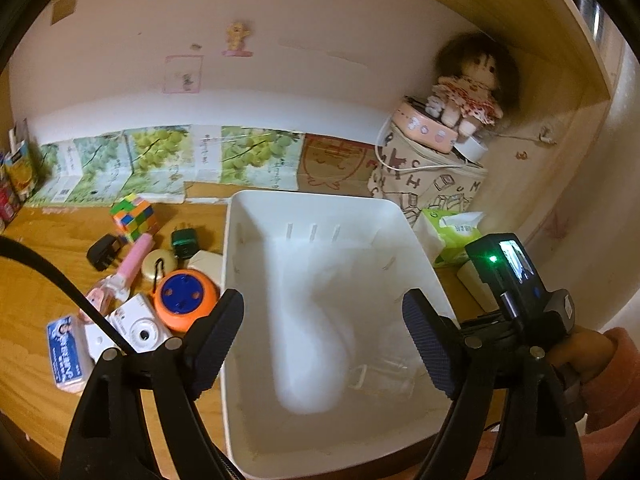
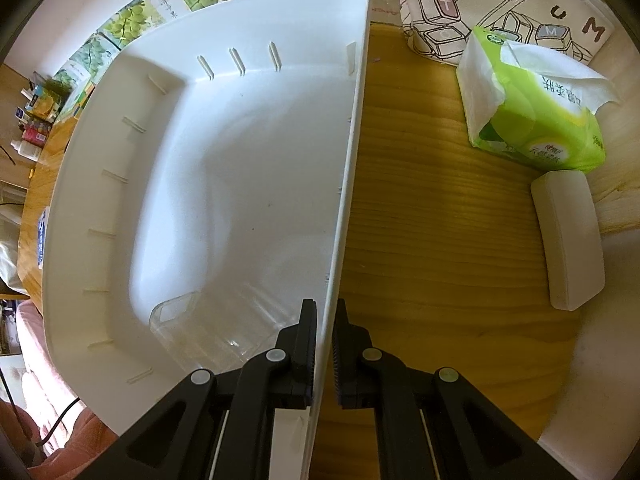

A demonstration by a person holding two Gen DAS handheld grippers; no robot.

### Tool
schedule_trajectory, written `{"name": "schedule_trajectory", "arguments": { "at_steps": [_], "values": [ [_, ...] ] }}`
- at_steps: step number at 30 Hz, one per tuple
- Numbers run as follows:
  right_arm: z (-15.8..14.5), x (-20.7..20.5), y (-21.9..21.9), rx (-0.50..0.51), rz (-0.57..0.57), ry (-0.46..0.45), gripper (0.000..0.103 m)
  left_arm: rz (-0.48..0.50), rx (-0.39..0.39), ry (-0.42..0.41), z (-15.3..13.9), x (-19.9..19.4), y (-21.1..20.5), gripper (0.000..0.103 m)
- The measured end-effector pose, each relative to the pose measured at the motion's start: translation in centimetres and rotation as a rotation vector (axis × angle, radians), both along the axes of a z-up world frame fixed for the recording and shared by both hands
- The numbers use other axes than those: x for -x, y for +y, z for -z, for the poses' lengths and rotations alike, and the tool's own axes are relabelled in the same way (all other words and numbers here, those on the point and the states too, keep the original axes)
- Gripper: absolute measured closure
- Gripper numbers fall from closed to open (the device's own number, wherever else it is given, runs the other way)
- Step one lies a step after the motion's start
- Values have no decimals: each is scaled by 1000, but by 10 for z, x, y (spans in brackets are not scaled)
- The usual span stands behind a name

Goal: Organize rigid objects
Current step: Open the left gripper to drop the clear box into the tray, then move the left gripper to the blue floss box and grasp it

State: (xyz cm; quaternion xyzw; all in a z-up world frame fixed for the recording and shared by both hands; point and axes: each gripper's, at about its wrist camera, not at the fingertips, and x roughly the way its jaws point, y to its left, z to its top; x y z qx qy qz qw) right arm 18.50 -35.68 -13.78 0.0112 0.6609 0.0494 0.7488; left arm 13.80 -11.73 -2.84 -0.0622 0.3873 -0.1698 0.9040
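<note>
In the left wrist view, the left gripper (image 1: 322, 334) is held spread wide above a white plastic bin (image 1: 240, 280) on the wooden desk (image 1: 40, 272), nothing between its pads. A clear plastic box (image 1: 380, 376) lies in the bin's near corner. A Rubik's cube (image 1: 134, 216), orange round case (image 1: 186, 300) and white camera (image 1: 138, 328) are left beside the bin. In the right wrist view, the right gripper (image 2: 324, 344) is clamped on the bin's right wall (image 2: 352, 152); a tissue pack (image 2: 536, 108) is seen further right.
</note>
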Motion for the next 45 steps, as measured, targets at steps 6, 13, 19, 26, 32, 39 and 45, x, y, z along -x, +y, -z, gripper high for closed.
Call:
{"name": "schedule_trajectory", "arguments": {
  "at_steps": [6,13,19,26,32,39,45],
  "values": [
    [-2,2,1,11,0,-11,96,-60,-22,13,3,8,29,19],
    [-3,6,6,31,21,-11,97,-143,-8,29,8,9,70,19],
    [-2,6,6,35,61,2,97,-202,-10,40,11,7,105,19],
    [-5,5,2,53,124,5,97,-242,-25,87,21,-1,145,19],
    [-7,6,-2,61,178,7,97,-278,-42,158,37,-10,182,19],
    [-9,8,0,92,230,15,97,-268,-61,269,60,-28,218,19],
    [-10,5,-3,102,284,20,96,-245,-66,399,89,-44,236,19]
  ]
}}
